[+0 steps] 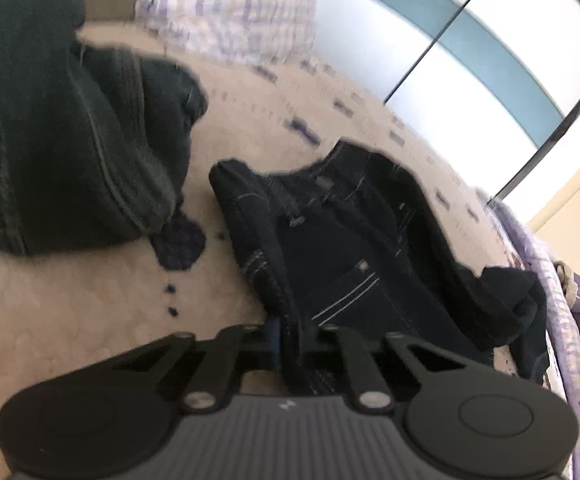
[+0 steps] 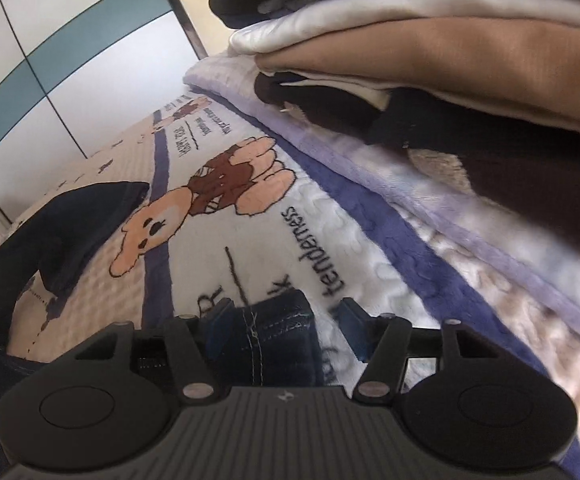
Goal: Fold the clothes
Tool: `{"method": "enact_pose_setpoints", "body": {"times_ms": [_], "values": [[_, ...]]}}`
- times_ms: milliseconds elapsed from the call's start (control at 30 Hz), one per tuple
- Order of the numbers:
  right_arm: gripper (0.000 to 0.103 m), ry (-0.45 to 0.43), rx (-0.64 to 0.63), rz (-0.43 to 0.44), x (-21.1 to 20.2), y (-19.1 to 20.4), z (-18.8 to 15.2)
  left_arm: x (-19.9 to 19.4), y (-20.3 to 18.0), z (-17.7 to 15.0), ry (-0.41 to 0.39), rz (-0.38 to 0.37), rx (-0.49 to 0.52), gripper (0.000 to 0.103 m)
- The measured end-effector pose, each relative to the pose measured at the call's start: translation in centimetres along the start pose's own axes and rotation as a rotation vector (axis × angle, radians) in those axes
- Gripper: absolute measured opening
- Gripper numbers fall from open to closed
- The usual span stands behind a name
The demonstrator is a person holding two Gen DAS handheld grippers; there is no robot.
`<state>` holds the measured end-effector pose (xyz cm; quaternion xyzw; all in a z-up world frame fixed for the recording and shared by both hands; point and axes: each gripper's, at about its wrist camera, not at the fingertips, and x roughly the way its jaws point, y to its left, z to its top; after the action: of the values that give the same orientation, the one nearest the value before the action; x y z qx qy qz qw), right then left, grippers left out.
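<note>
Pinching a fold of the dark jeans (image 1: 354,264) in my left gripper (image 1: 290,344), I am keeping its jaws closed tight on the denim, which is lying crumpled on the cream bedspread (image 1: 89,312). My right gripper (image 2: 279,322) is standing partly apart around a stitched denim hem (image 2: 273,332), only its left pad touching, over the cartoon blanket (image 2: 217,208), near stacked folded clothes (image 2: 430,32).

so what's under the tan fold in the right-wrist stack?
Under the tan fold a dark garment pokes out, resting on the lilac blanket. How far it runs beneath is covered.
</note>
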<state>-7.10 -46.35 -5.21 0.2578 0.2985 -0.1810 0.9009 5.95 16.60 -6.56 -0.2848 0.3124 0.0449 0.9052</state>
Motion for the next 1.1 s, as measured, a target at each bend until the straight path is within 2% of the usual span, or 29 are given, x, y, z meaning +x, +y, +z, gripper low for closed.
{"method": "enact_pose_setpoints", "body": {"times_ms": [67,167,300,367,467,500,533,567,667,733,833,933,1100], "values": [[0.033,-0.025,-0.043,-0.020,-0.3,1.1,-0.2,-1.0,-0.6,-0.3,-0.042,0.007,0.036,0.007],[0.030,-0.120,-0.143,-0.087,-1.3,2.8,-0.4,-0.5,-0.3,-1.0,-0.010,0.042,0.049,0.008],[0.030,-0.040,-0.217,-0.182,1.5,3.2,-1.1,0.1,-0.8,-1.8,0.002,0.082,0.118,0.013],[0.033,-0.041,-0.292,-0.239,1.9,4.7,-1.2,-0.4,-0.8,-1.7,-0.005,0.092,0.106,0.023],[0.038,-0.052,-0.327,-0.300,0.8,6.4,-0.8,-1.9,-1.1,-1.6,-0.049,0.138,0.082,0.029],[0.039,-0.072,-0.317,-0.304,-0.1,6.8,-0.7,-2.7,-1.4,-1.7,-0.073,0.128,0.113,0.029],[0.043,-0.102,-0.308,-0.305,-1.0,7.4,-0.9,-3.3,-2.0,-1.9,-0.093,0.098,0.160,0.024],[0.045,-0.137,-0.300,-0.302,-2.0,8.2,-1.2,-3.8,-2.7,-2.0,-0.104,0.064,0.208,0.014],[0.048,-0.196,-0.294,-0.230,-4.2,11.9,-3.3,-5.1,-5.2,-2.8,-0.121,-0.051,0.366,0.013],[0.048,-0.192,-0.296,-0.147,-5.0,14.8,-5.3,-5.4,-6.6,-3.8,-0.101,-0.147,0.437,0.013],[0.047,-0.102,-0.322,0.026,-5.0,19.6,-8.8,-4.9,-8.5,-5.8,-0.024,-0.266,0.523,0.013],[0.046,-0.008,-0.345,0.160,-4.0,24.1,-11.1,-4.3,-9.8,-8.1,0.077,-0.369,0.609,0.013],[0.046,0.081,-0.354,0.287,-2.8,28.9,-12.6,-3.2,-10.8,-11.3,0.242,-0.505,0.700,0.013]]}}
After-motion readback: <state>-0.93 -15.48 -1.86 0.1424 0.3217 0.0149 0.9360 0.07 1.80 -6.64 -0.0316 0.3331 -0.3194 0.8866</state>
